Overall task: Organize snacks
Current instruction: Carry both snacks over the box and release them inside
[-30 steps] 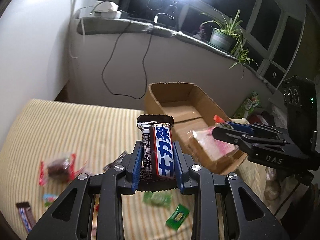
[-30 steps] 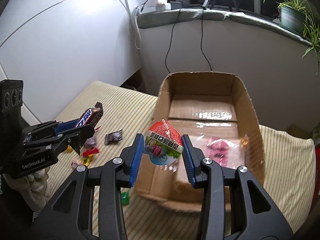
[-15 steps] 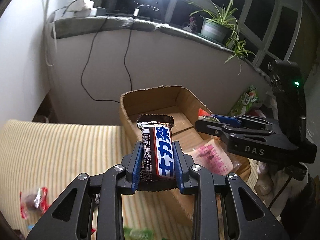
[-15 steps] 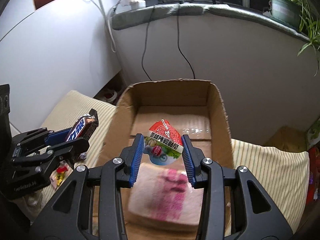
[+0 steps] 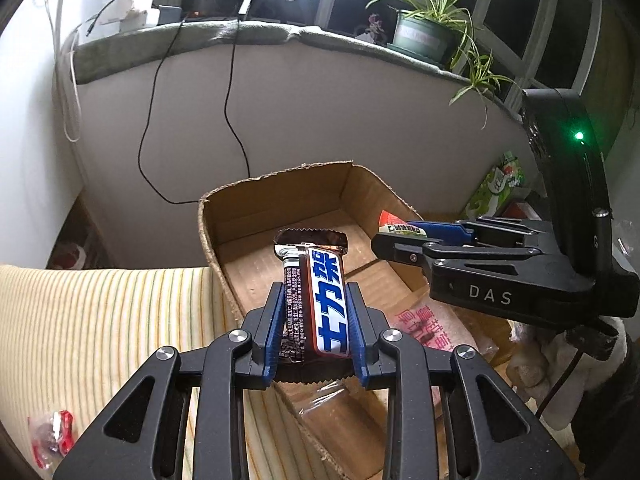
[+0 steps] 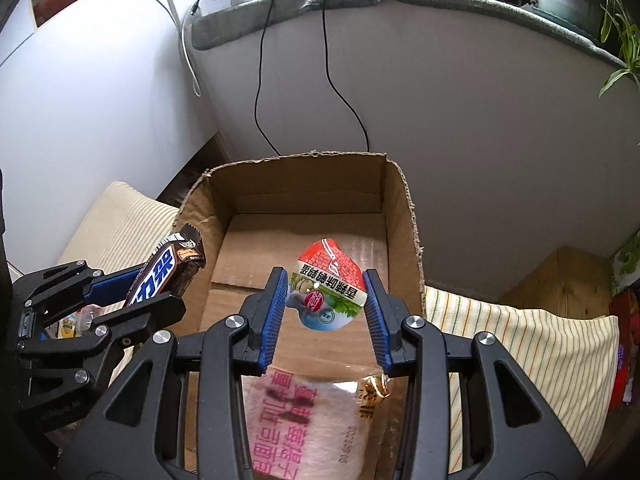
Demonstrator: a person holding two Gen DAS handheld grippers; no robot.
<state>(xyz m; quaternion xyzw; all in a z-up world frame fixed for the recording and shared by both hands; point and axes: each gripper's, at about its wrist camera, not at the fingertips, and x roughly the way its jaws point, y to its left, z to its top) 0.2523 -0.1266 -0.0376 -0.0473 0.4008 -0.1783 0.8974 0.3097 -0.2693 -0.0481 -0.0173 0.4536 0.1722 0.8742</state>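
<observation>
My left gripper [image 5: 314, 316] is shut on a brown chocolate bar [image 5: 314, 300] with blue and white lettering, held upright over the near left side of the open cardboard box [image 5: 276, 188]. My right gripper [image 6: 326, 304] is shut on a small red, white and green snack packet [image 6: 327, 286], hanging over the middle of the box [image 6: 300, 172]. A clear bag of pale bread with pink print [image 6: 304, 420] lies on the box floor below the right gripper. Each gripper shows in the other's view: the right gripper [image 5: 394, 236] and the left gripper [image 6: 160, 280].
The box rests on a cream striped cushion [image 5: 100, 328]. A red wrapped candy [image 5: 52, 436] lies on the cushion at lower left. Behind the box a grey wall carries black cables [image 6: 260, 92], and a potted plant [image 5: 424, 32] stands on the ledge.
Both grippers have moved forward with their snacks, from beside and before the box to over its inside. The loose snacks on the cushion have mostly slid out of view.
</observation>
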